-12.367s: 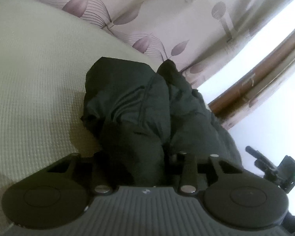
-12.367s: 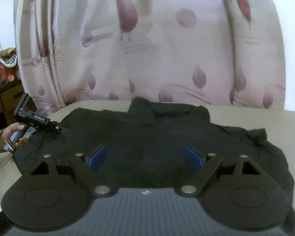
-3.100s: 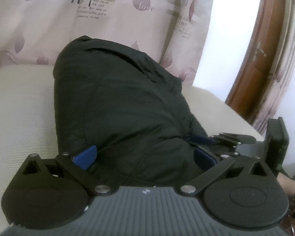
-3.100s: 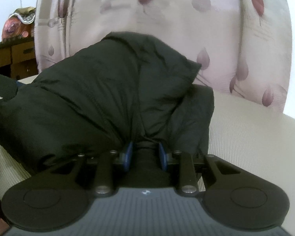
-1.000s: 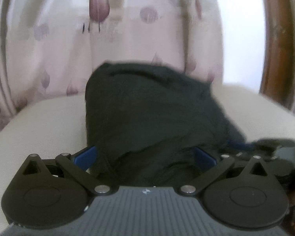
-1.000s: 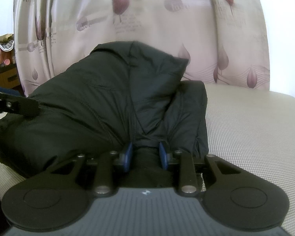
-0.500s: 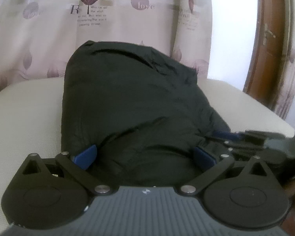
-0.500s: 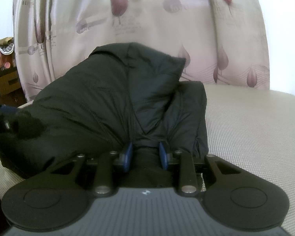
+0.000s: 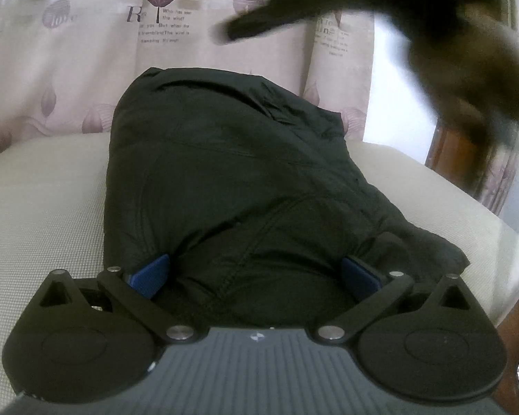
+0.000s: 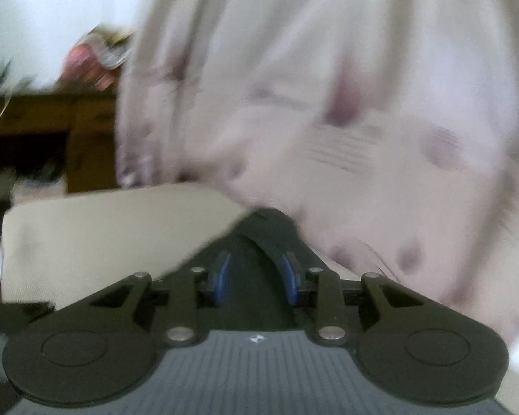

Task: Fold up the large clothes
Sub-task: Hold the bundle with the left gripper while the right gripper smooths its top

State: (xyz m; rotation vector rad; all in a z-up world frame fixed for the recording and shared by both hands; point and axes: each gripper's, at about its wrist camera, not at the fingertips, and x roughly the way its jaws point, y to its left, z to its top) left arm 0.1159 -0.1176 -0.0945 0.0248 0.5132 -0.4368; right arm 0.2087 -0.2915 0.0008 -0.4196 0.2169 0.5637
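The black padded jacket (image 9: 231, 180) lies folded into a thick bundle on the cream bed (image 9: 41, 200). My left gripper (image 9: 256, 273) is open, its blue pads (image 9: 150, 273) on either side of the bundle's near end. My right gripper (image 10: 256, 273) is raised and shut on a fold of the black jacket (image 10: 259, 238); its view is blurred. In the left wrist view the right gripper and the hand holding it (image 9: 432, 27) pass blurred across the top right.
A pale curtain with purple leaf prints (image 9: 176, 24) hangs behind the bed. A brown wooden door frame (image 9: 467, 159) stands at the right. A dark wooden cabinet (image 10: 52, 138) stands beyond the bed's left edge (image 10: 7, 238) in the right wrist view.
My right gripper has lifted fast and swung toward the left, carrying a fold of the jacket. It now crosses the top of the left wrist view. My left gripper stays open at the bundle's near end.
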